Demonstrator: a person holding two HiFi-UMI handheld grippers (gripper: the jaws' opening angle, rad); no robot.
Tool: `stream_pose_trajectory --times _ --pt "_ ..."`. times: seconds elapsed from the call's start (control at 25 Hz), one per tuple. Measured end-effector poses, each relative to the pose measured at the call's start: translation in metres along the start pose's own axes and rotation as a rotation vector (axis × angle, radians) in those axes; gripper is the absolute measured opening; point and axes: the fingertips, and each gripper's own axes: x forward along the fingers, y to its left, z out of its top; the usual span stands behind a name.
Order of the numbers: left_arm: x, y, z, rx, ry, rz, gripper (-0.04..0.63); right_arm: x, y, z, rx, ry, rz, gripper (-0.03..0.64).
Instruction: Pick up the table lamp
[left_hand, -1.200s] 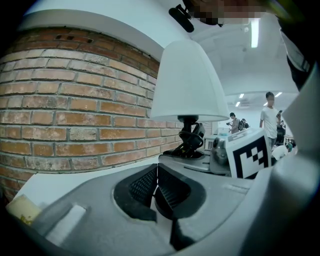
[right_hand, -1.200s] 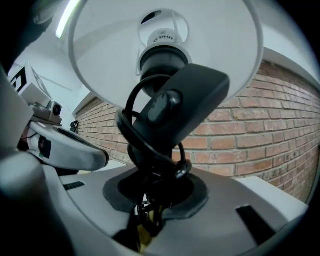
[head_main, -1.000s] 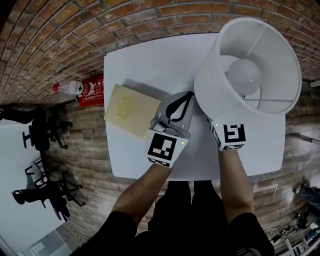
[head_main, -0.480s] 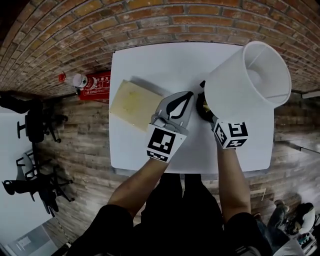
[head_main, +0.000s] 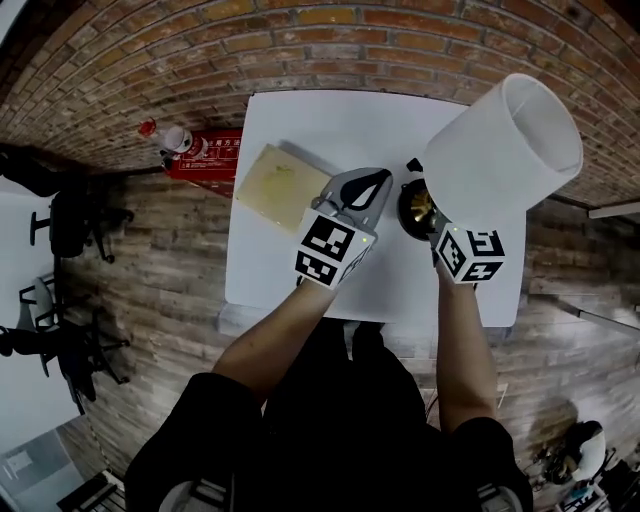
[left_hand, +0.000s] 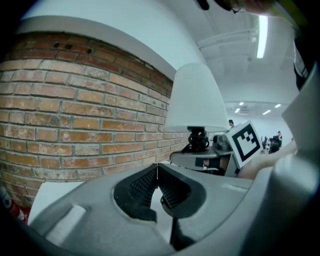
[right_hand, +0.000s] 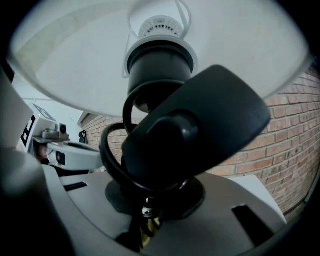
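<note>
**Brick wall** (head_main: 200, 60): runs beyond both grippers, past the table's far edge; in the left gripper view (left_hand: 75, 125) it fills the space to the left of the jaws.

**Wooden floor** (head_main: 170, 270): plank boards, seen below and to the left of the left gripper.

**Table** (head_main: 330, 130): white top lying under both grippers.

**Table lamp** (head_main: 500, 155): white conical shade, black socket (right_hand: 160, 65) and brass foot. It is tilted, with the shade leaning away and to the right of the right gripper. The foot sits directly at that gripper's tips.

**Board** (head_main: 275, 185): pale yellow and flat on the table, just left of the left gripper.

**Right gripper** (head_main: 432, 232): its jaws pinch the lamp low on its stem. In its own view (right_hand: 147, 220) a brass part sits between them, under the black fitting.

**Left gripper** (head_main: 372, 185): jaws pressed together tip to tip with nothing between them (left_hand: 157, 170). It sits just left of the lamp's foot.

**Red sign** (head_main: 210, 152): at the foot of the wall, left of the left gripper. Its white characters are too small to read. The gripper cubes carry black-and-white square markers with no lettering.
</note>
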Motion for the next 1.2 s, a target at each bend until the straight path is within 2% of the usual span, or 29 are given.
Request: stream_pose_trajectory --times 0.16,0.32,0.48,0.6,0.68,0.88,1.2 --pt "-0.011 -0.009 0.008 -0.062 0.075 -0.051 0.009 -0.025 0.01 0.037 0.002 -0.009 0.023 0.059" --pt "-0.025 -0.026 0.034 -0.127 0.079 -0.122 0.009 -0.049 0.018 0.07 0.014 -0.025 0.055 0.06" --pt "-0.052 -0.046 0.047 -0.182 0.099 -0.194 0.009 -0.077 0.025 0.09 0.075 -0.032 0.089 0.06" --pt "-0.071 -0.047 0.05 -0.291 0.077 -0.218 0.009 -0.093 0.027 0.098 0.1 -0.021 0.098 0.06" --pt "-0.077 -0.046 0.051 -0.336 0.064 -0.215 0.009 -0.1 0.031 0.104 0.081 -0.015 0.096 0.06" --pt "-0.081 -0.062 0.059 -0.349 0.065 -0.261 0.009 -0.114 0.051 0.12 0.041 -0.012 0.124 0.06" --pt "-0.097 -0.068 0.078 -0.357 0.027 -0.308 0.009 -0.128 0.096 0.132 0.1 -0.036 0.215 0.06"
